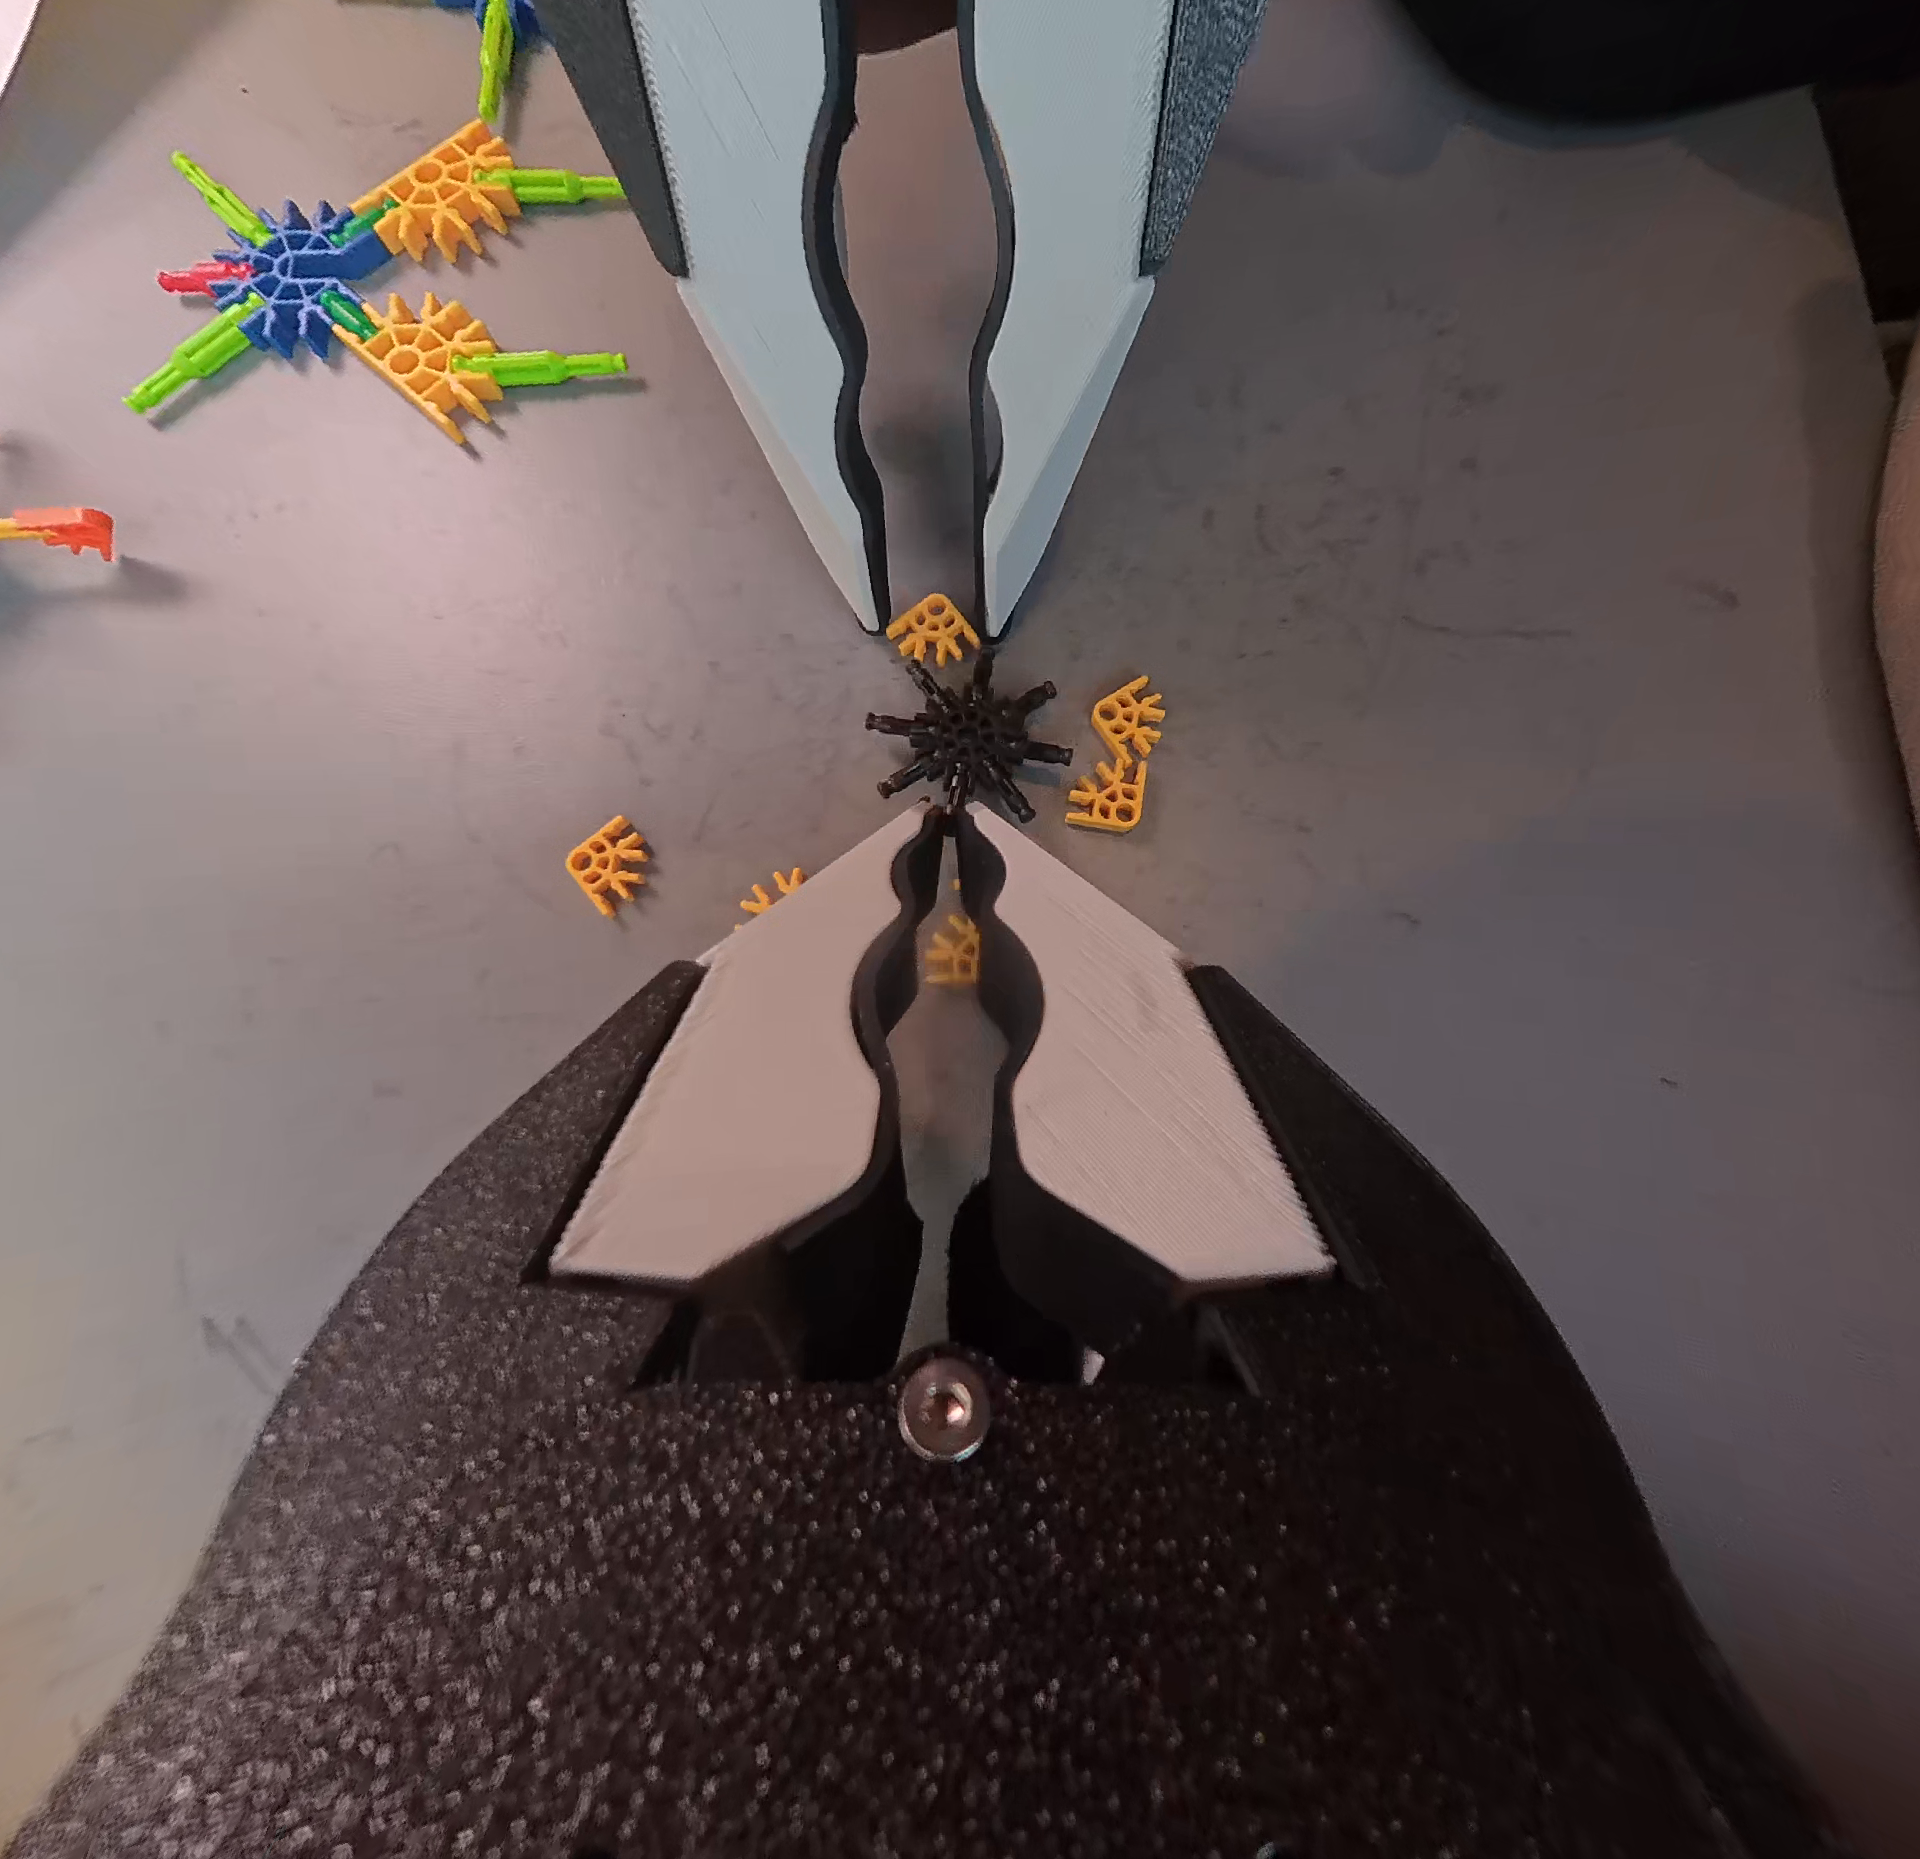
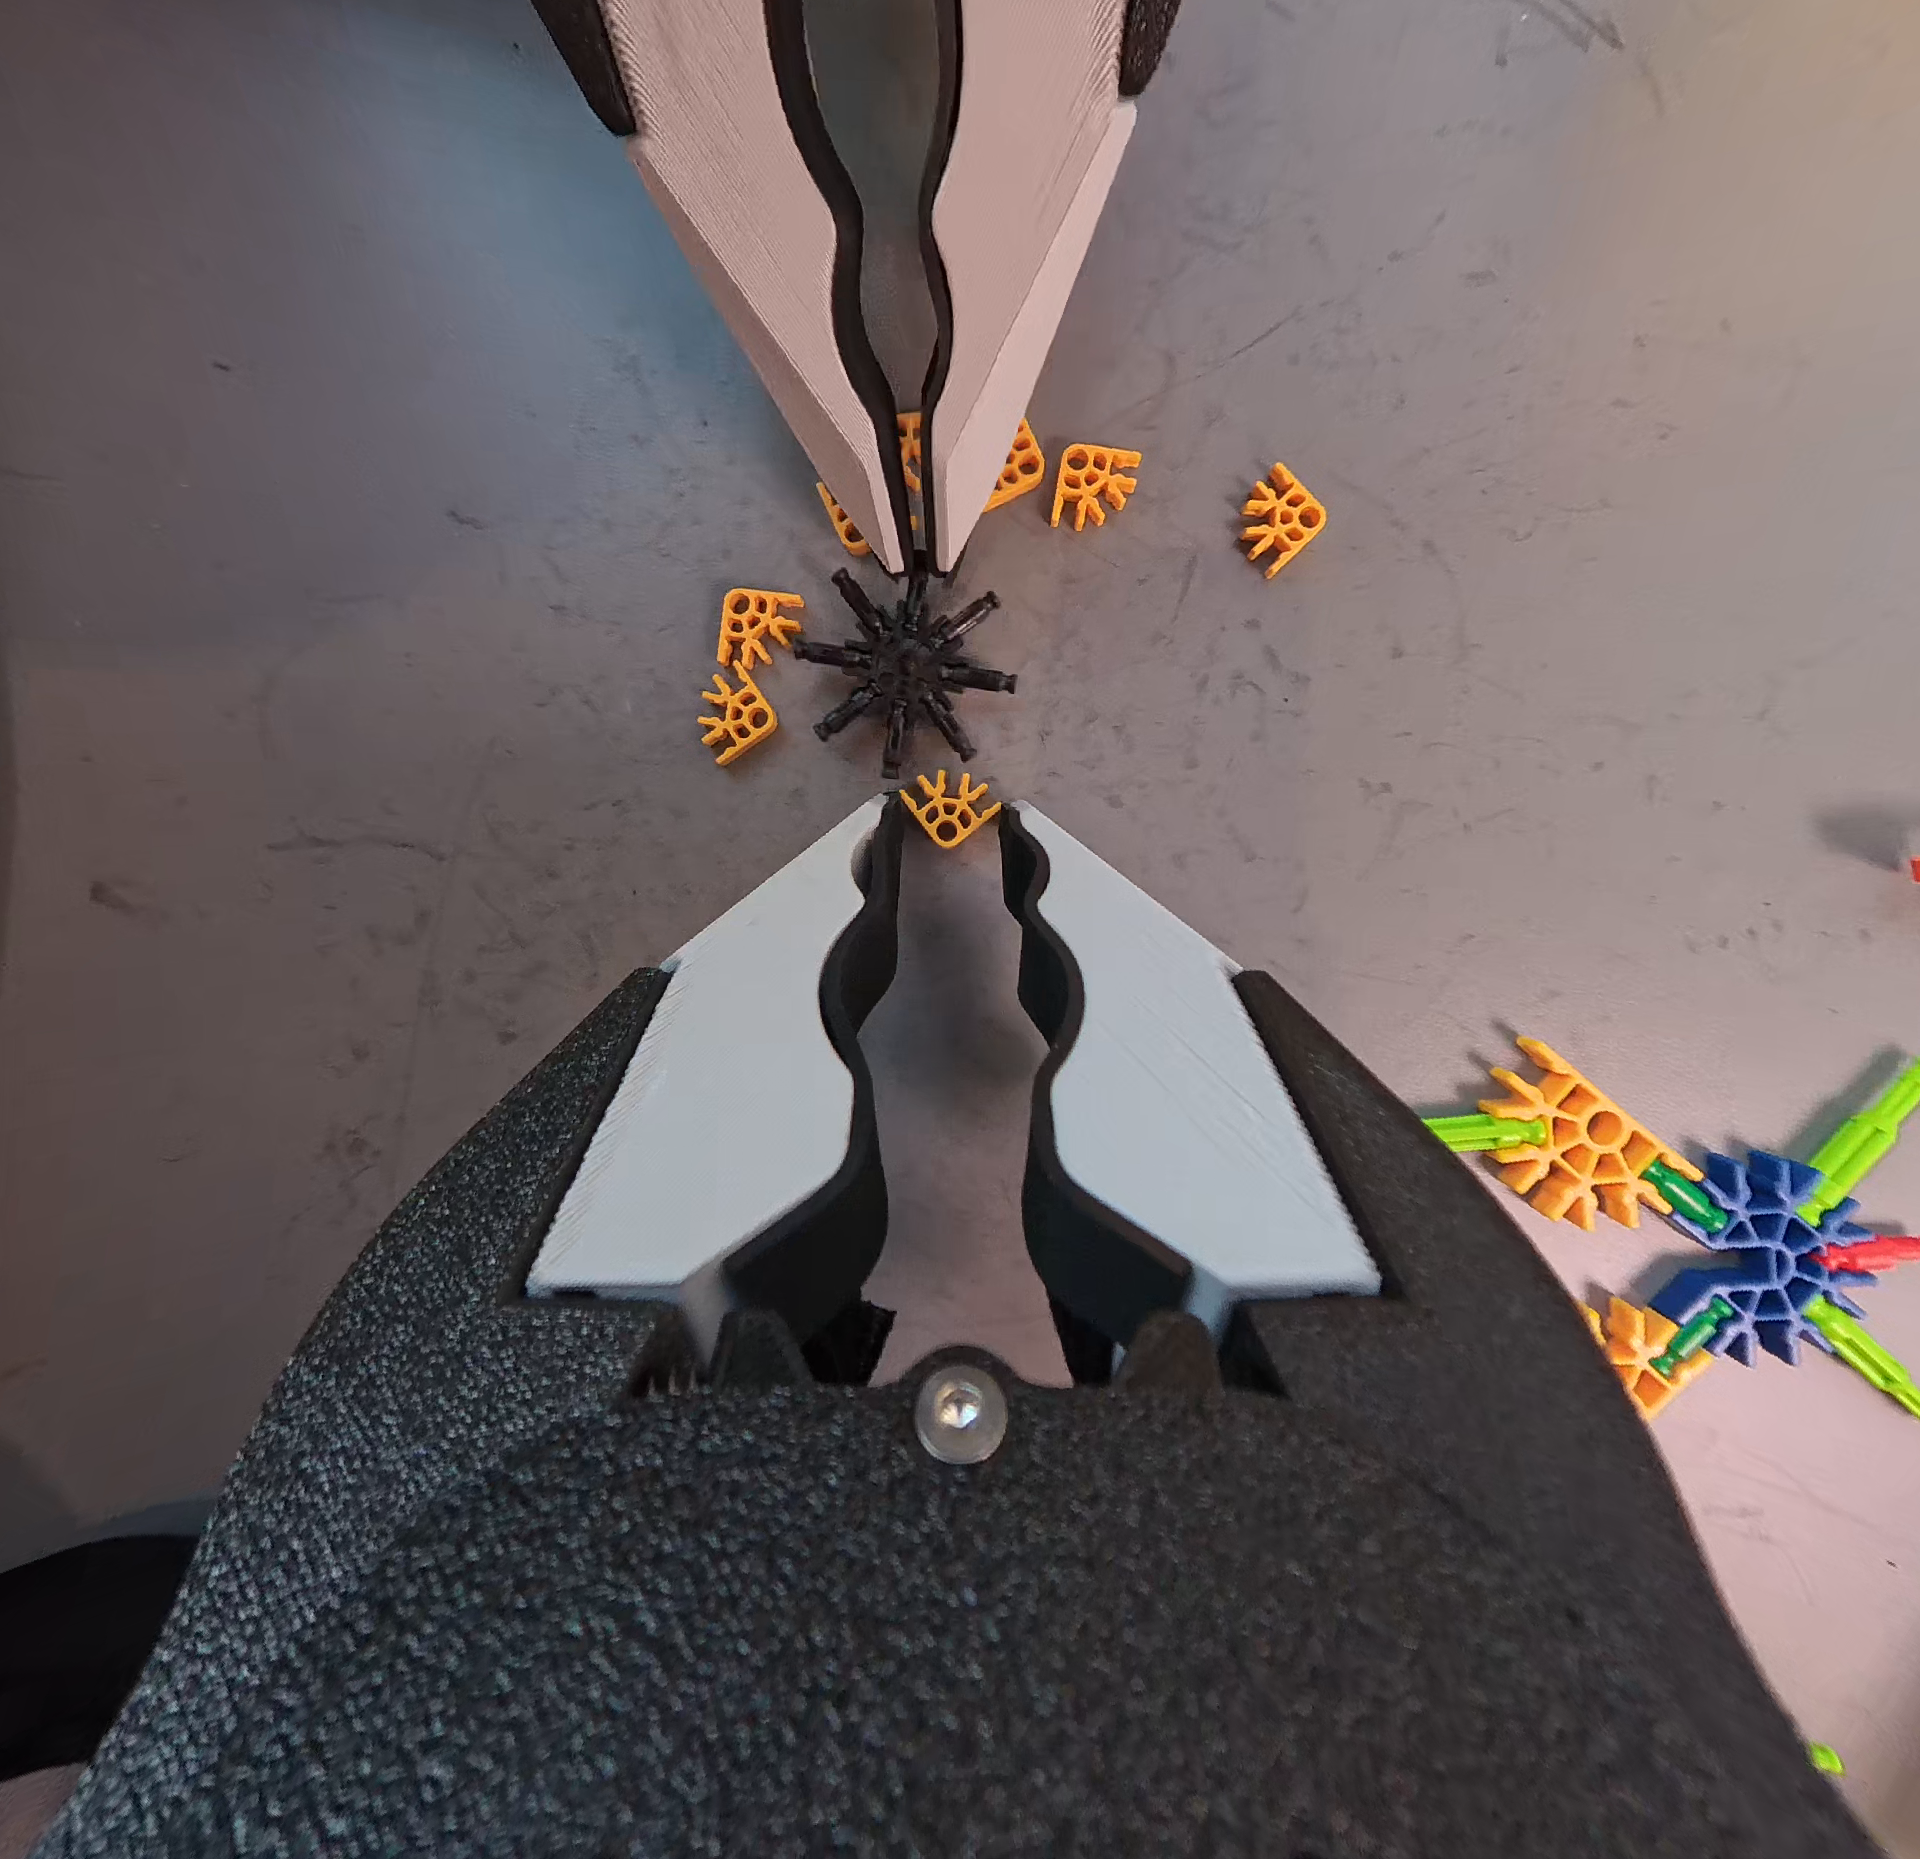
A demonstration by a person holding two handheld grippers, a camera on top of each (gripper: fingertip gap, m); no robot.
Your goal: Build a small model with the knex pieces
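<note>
A black star-shaped piece (image 1: 971,749) with several short rods sticking out lies between my two grippers on the grey table (image 1: 1455,562). My left gripper (image 1: 945,820) is shut on one of its rods at the near side. In the right wrist view this gripper (image 2: 920,566) comes in from the top onto the star (image 2: 904,671). My right gripper (image 2: 949,807) is shut on a small yellow connector (image 2: 951,812), with its open slots facing a free rod of the star, just short of it. The left wrist view shows the same connector (image 1: 935,630) held opposite.
Several loose yellow connectors lie around the star (image 1: 1127,713) (image 1: 608,864) (image 2: 1283,516). A blue, yellow and green rod assembly (image 1: 301,271) lies to the side and also shows in the right wrist view (image 2: 1766,1259). A red-orange piece (image 1: 73,531) lies at the left edge. My right fingertips sit around 5 centimeters from my left ones. My right tips are roughly 15 centimeters from the red-orange piece (image 1: 73,531).
</note>
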